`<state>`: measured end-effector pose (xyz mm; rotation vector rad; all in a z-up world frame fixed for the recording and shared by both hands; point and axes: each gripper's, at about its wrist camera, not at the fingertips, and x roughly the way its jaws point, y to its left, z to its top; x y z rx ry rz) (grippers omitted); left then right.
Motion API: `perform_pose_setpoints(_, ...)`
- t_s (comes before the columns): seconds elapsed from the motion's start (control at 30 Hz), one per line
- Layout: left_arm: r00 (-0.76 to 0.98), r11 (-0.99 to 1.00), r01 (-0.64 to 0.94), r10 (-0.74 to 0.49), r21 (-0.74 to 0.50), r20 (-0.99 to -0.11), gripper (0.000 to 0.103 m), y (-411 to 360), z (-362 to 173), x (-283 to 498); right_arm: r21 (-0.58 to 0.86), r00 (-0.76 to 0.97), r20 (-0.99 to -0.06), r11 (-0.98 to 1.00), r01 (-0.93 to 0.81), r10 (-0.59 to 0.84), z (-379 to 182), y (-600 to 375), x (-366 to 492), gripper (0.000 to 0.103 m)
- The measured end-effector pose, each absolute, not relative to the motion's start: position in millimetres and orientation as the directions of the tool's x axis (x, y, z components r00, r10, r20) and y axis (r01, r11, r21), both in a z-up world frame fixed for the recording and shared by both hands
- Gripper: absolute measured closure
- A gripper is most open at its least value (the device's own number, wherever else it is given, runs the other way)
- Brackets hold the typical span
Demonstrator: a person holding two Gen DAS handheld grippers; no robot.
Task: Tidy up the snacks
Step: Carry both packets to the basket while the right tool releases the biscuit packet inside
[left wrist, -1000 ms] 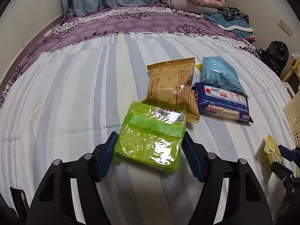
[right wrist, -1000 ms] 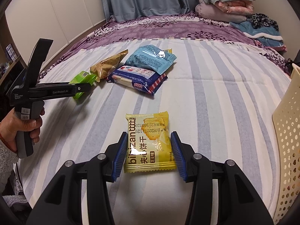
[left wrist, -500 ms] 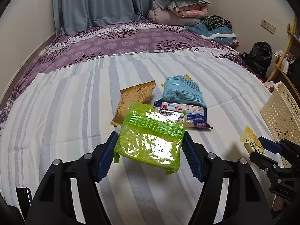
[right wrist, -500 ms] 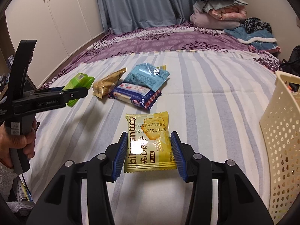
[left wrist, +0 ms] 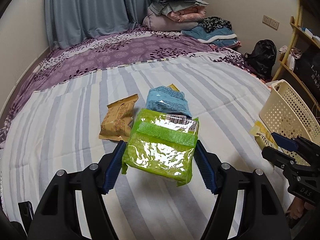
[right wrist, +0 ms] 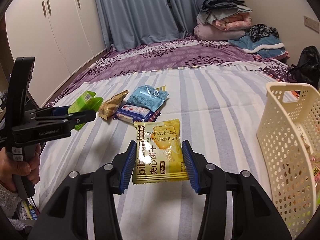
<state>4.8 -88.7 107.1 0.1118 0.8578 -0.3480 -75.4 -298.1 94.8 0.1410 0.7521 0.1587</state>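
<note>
My left gripper [left wrist: 160,166] is shut on a shiny green snack packet [left wrist: 160,148] and holds it above the striped bed; the packet also shows in the right wrist view [right wrist: 86,104]. My right gripper [right wrist: 158,166] is shut on a yellow biscuit packet [right wrist: 160,152], lifted above the bed, left of a cream perforated basket [right wrist: 288,140]. On the bed lie a tan packet [left wrist: 118,122], a light blue packet [left wrist: 166,100] and a dark blue biscuit packet [right wrist: 136,114].
The basket [left wrist: 290,112] stands at the bed's right edge and holds some wrapped snacks. Folded blankets [left wrist: 176,14] are piled at the far end. A black bag [left wrist: 262,56] and a wooden shelf [left wrist: 296,60] stand to the right of the bed.
Both grippers have lifted their packets off the bed and moved right, toward the basket. The basket now shows larger in both views.
</note>
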Motion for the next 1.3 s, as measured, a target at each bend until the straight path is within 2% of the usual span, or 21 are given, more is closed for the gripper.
perform_pose_setpoints(0.3,0.605,0.925,0.379,-0.276,-0.035,-0.747,0.033,-105,116,-7,0.186,0.770,-0.620,0.982,-0.040,0.149,115,-325,-91,0.056)
perform_pose_setpoints(0.63,0.593,0.906,0.421,-0.309,-0.041,-0.743,0.033,-125,121,-18,0.177,0.818,-0.575,0.980,0.094,0.026,136,-377,-112,0.056)
perform_pose_setpoints(1.3,0.584,0.863,0.504,-0.364,-0.028,-0.726,0.033,-166,137,-33,0.191,0.799,-0.581,0.928,0.319,-0.155,130,-452,-145,0.056)
